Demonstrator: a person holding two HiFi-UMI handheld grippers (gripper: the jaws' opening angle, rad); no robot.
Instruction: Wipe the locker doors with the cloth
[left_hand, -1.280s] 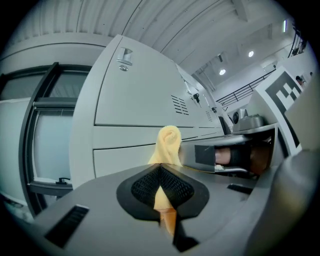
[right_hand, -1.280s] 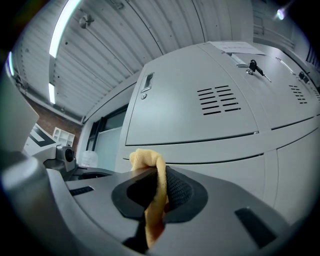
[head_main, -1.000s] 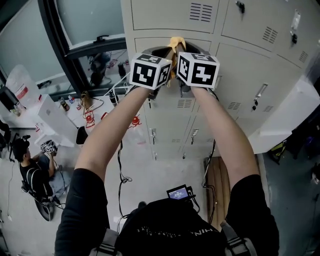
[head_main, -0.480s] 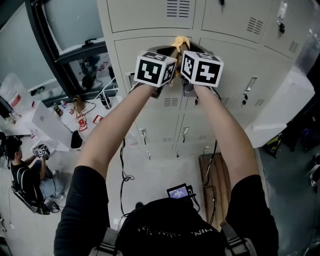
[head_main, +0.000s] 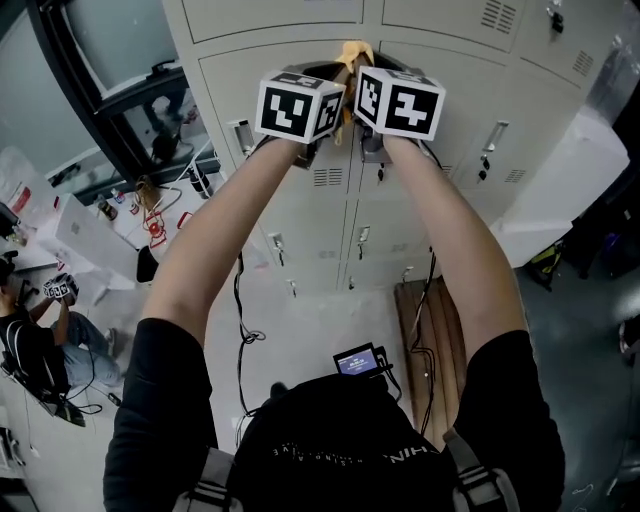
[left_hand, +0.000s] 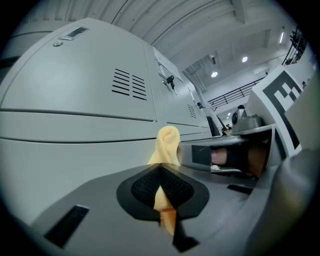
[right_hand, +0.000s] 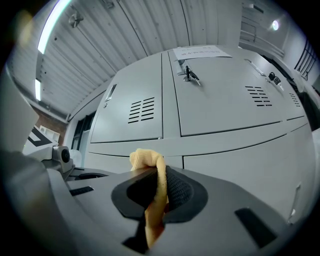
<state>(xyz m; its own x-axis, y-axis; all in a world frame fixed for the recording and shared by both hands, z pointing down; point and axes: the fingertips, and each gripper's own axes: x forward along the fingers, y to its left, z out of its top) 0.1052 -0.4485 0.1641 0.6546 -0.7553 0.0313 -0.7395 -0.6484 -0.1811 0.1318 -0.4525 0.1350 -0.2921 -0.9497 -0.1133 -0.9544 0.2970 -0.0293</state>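
Seen from above, a person's two bare arms reach forward and up to a wall of grey locker doors (head_main: 228, 95), holding the left gripper (left_hand: 162, 189) and the right gripper (right_hand: 157, 194) side by side, their marker cubes almost touching. A yellow cloth (head_main: 352, 52) is pinched by both at once. In each gripper view the jaws are closed on it, with a thin strip of cloth running lengthwise between the black pads. Its bunched end pokes out past the jaw tips toward the lockers. In the head view that end points up between the cubes, near the top edge of a door, close to the seam with the next door. Whether it touches the metal cannot be told. Flat door faces with vent slots continue to the right and below. A dark window frame (head_main: 95, 110) borders the lockers on the left, and the floor (head_main: 310, 335) lies far below.
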